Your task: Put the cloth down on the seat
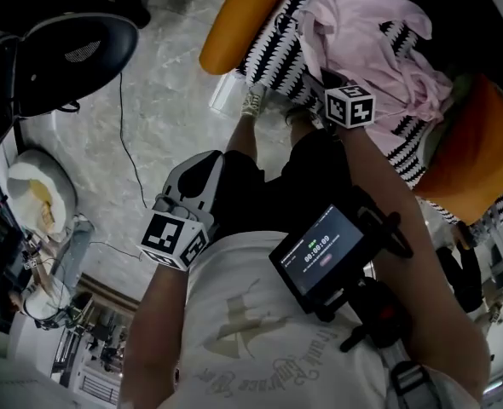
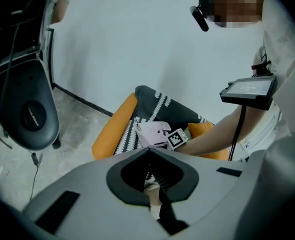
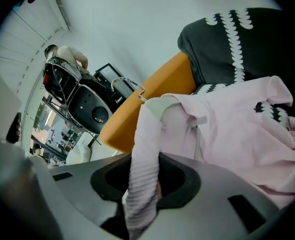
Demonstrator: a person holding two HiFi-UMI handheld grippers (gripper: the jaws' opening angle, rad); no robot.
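Right hand-held gripper [image 3: 142,189] clamps the cloth's [image 3: 237,134] ribbed hem at the seat [image 1: 273,54]; cloth looks soft, light, floppy; a hem grips best; left hand-held gripper [image 2: 148,154] closed, empty.

The cloth [image 1: 367,45] lies heaped on the cover [image 1: 273,54] spread over the seat of the armchair [image 1: 243,15], between its two armrests. The right tool [image 1: 320,88] sits at the near edge of the heap, with a strip of the cloth caught between its jaws. The left tool [image 1: 202,170] hangs well apart to the left, above the floor [image 1: 166,100], its jaws together. An office chair [image 1: 64,58] stands further left, and a cable [image 1: 122,126] runs across the floor between it and the armchair.
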